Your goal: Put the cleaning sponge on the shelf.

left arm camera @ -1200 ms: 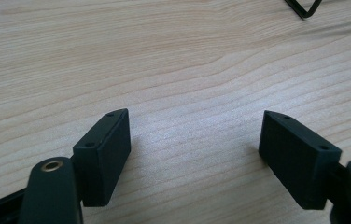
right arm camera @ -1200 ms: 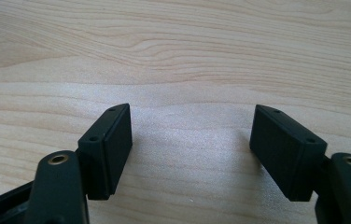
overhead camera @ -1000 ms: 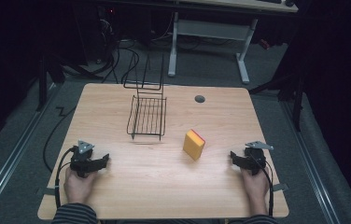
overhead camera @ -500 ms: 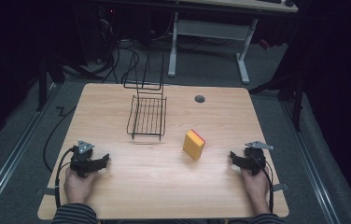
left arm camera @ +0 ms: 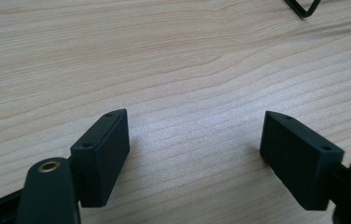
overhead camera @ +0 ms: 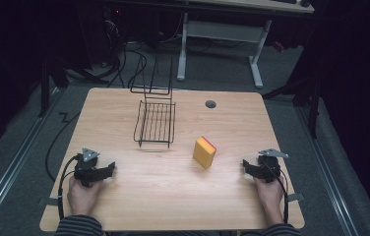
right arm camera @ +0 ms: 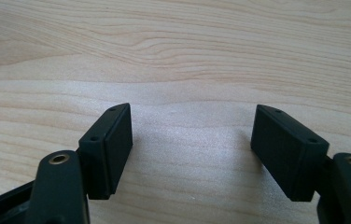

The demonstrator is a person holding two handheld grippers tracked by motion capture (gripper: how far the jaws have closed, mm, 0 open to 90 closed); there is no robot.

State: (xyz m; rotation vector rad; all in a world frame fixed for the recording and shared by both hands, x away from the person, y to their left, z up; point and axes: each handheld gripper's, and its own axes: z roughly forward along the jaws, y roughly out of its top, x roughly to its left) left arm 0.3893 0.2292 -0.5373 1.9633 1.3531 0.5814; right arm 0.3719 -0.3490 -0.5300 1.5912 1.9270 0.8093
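Nothing had shifted in the last second: the left gripper [overhead camera: 108, 169] and right gripper [overhead camera: 246, 164] rested on the desk [overhead camera: 183, 191], jaws apart, the yellow sponge [overhead camera: 204, 152] untouched between them beside the wire rack [overhead camera: 155, 124].

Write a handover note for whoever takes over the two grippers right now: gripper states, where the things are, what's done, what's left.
Left gripper: open, holding nothing, resting low at the near-left of the table.
Right gripper: open, holding nothing, resting at the near-right.
Yellow sponge: standing on edge mid-table, a red layer on its far side, closer to the right gripper, touched by neither.
Black wire rack: left of the sponge, farther back, nothing in it.
Done: nothing visible yet.
Left: probably the right gripper picks up the sponge; the rack looks a likely place for it.
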